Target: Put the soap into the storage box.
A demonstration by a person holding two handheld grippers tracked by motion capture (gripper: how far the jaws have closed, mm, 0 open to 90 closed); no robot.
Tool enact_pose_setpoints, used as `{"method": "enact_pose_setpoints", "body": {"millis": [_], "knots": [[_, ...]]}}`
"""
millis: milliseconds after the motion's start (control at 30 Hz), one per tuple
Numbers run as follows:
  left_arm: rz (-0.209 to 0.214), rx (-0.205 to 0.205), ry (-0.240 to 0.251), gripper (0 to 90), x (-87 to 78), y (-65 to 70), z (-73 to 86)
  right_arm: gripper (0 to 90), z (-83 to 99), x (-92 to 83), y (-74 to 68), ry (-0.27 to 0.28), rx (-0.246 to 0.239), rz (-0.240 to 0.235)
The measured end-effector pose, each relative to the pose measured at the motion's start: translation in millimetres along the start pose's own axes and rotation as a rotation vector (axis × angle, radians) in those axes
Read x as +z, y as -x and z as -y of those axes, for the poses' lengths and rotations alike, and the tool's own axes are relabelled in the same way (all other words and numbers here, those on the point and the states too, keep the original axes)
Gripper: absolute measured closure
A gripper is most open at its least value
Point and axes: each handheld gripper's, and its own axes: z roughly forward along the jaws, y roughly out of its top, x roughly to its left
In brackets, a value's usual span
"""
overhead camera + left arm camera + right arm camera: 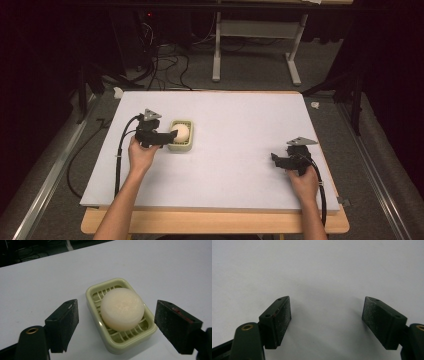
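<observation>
While the left gripper (116, 325) gapes unclenched, soap (122, 308) in dish (130, 341) sits between its jaws, untouched.

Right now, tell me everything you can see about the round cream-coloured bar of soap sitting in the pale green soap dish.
The round cream-coloured bar of soap is a thick, slightly waxy-looking disc with a flat top and rounded edge, whole and dry-looking. It lies flat on the slatted floor of the pale green plastic soap dish, reaching almost from one long wall to the other. The left gripper has its black jaws open on either side, not touching it.
</observation>
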Motion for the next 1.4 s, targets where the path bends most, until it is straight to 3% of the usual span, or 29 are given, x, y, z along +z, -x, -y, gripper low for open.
{"method": "enact_pose_setpoints", "body": {"millis": [633,1400], "knots": [[0.015,-0.013,0.014,21.1,-24.1,-3.3,11.4,23.8,-0.1,0.2,0.4,-0.001,0.005,-0.003],[0.001,-0.037,0.025,21.1,-47.5,-12.6,31.0,23.7,-0.1,0.2,0.6,-0.002,0.005,-0.003]]}}
